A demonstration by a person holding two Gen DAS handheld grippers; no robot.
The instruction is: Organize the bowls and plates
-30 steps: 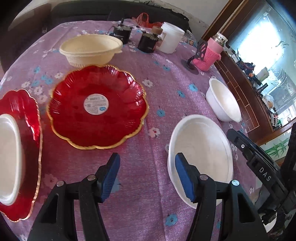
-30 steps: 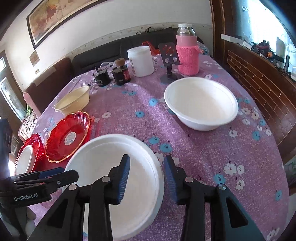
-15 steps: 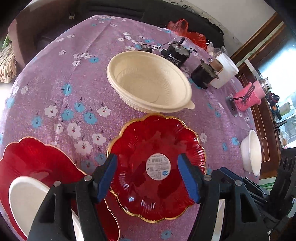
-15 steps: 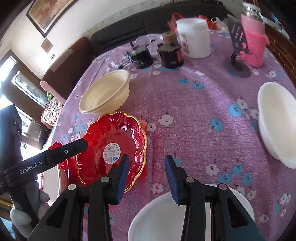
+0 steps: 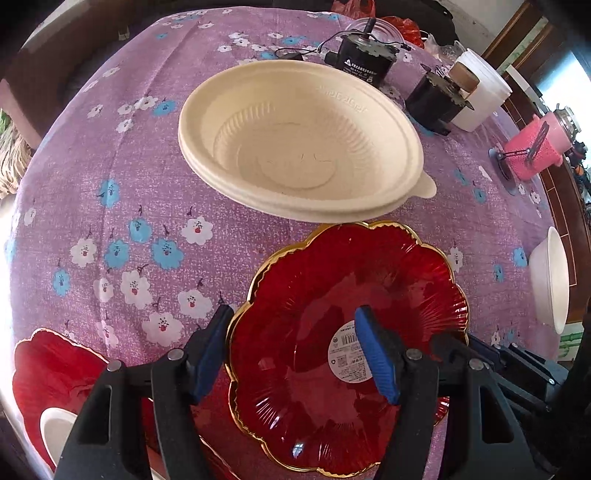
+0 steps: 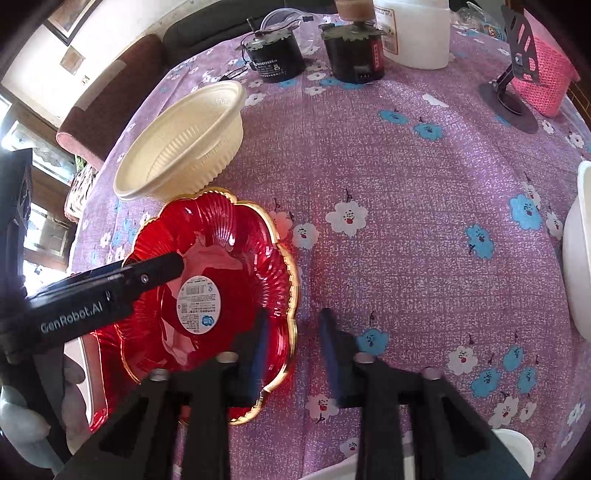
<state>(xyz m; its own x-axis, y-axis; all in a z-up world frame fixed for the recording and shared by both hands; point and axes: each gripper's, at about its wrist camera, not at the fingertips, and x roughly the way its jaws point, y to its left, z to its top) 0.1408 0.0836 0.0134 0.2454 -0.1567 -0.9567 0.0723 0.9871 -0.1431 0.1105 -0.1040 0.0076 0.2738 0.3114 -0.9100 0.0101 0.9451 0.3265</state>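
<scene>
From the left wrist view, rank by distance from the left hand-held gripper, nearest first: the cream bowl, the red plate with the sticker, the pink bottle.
1. Red plate with the sticker: its left rim sits between the fingers of the left hand-held gripper.
2. Cream bowl: just beyond the plate, centre.
3. Pink bottle: far right edge of the table.

- Pretty clearly someone's home, living/dining room vibe
- Desk (image 6: pixel 406 192) wearing a purple flowery cloth
- Dark sofa (image 6: pixel 207 26) right behind it
- Framed picture (image 6: pixel 68 18) on the wall, wood panelling (image 5: pixel 517 33) off to the side
</scene>
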